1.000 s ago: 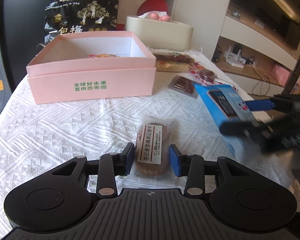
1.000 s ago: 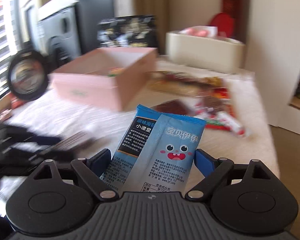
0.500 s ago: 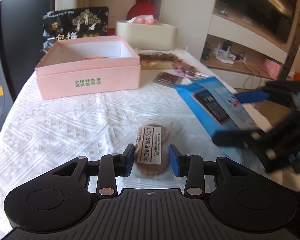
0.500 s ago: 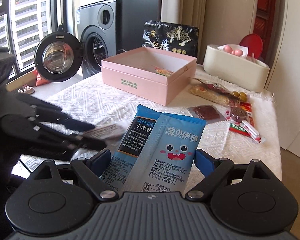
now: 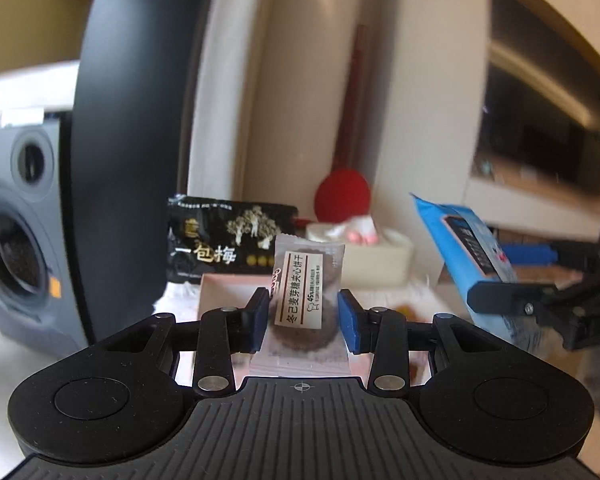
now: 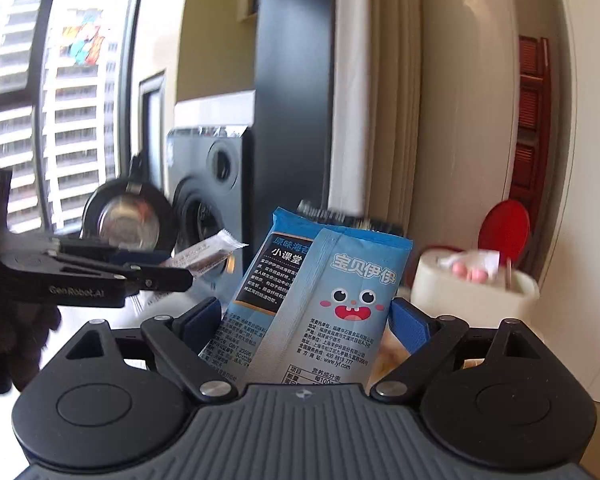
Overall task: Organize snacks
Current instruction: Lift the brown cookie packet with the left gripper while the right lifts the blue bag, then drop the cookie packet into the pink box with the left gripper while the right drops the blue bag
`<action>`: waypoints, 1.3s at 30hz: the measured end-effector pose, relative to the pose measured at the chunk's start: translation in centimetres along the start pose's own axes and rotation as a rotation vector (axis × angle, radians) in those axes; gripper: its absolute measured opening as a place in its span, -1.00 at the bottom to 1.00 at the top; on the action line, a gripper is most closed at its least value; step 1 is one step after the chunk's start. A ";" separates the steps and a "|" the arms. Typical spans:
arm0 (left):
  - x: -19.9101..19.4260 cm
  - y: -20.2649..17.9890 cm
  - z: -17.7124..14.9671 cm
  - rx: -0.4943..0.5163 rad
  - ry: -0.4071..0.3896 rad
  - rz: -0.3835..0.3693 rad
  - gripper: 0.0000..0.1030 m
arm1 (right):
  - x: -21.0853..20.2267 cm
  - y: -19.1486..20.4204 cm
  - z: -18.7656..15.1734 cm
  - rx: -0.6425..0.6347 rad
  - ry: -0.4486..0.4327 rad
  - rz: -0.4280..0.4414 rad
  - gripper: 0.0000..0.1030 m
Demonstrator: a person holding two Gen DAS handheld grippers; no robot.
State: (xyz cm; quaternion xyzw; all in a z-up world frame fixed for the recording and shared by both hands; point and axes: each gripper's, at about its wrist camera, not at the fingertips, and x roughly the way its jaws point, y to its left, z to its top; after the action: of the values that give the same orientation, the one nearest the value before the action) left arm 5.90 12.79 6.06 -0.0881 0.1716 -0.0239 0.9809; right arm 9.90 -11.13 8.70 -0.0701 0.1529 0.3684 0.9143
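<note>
A clear-wrapped biscuit packet (image 5: 306,296) with a white label is pinched between the blue pads of the left gripper (image 5: 303,318); its jaws are partly closed on the wrapper, and the packet is held upright in the air, clear of any surface. In the right wrist view the same packet (image 6: 204,256) is seen from the side, sticking out of the left gripper (image 6: 168,272), which is carried by a dark-gloved hand (image 6: 16,320).

A blue snack bag (image 6: 320,308) printed with a cartoon face is clamped by the right gripper (image 6: 306,322), whose jaws are set wide against the bag's two edges. The bag is raised above the desk and tilted slightly; in the left wrist view it (image 5: 464,248) is seen at the right, gripped by the right gripper (image 5: 512,276).

Behind the biscuit packet, a pink box (image 5: 228,286) is partly visible, with a black snack bag (image 5: 224,248) standing behind it and a cream container (image 5: 376,260) to its right. A washing machine (image 5: 16,240) stands at the left. The scene is blurred in places.
</note>
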 end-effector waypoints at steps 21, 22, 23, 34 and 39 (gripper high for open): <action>20.9 9.6 -1.3 -0.192 0.274 -0.068 -0.14 | 25.2 -4.0 -3.5 0.075 0.331 0.017 0.75; 20.9 9.5 -1.1 -0.179 0.273 -0.069 -0.14 | 25.6 -4.0 -3.6 0.073 0.351 0.046 0.75; 20.9 9.3 -1.1 -0.170 0.272 -0.071 -0.14 | 25.8 -4.1 -3.8 0.069 0.363 0.056 0.75; 15.7 6.7 -2.3 -0.141 0.243 0.004 -0.16 | 19.3 -5.0 -4.0 0.058 0.295 0.198 0.75; 12.6 4.4 -3.0 -0.145 0.234 -0.044 -0.16 | 15.2 -4.4 -6.5 -0.015 0.294 0.150 0.75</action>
State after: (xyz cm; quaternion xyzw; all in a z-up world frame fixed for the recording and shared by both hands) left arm 16.81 15.64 -1.73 -0.1589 0.2843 -0.0432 0.9445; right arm 21.86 -5.90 -2.37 -0.1185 0.2872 0.4223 0.8515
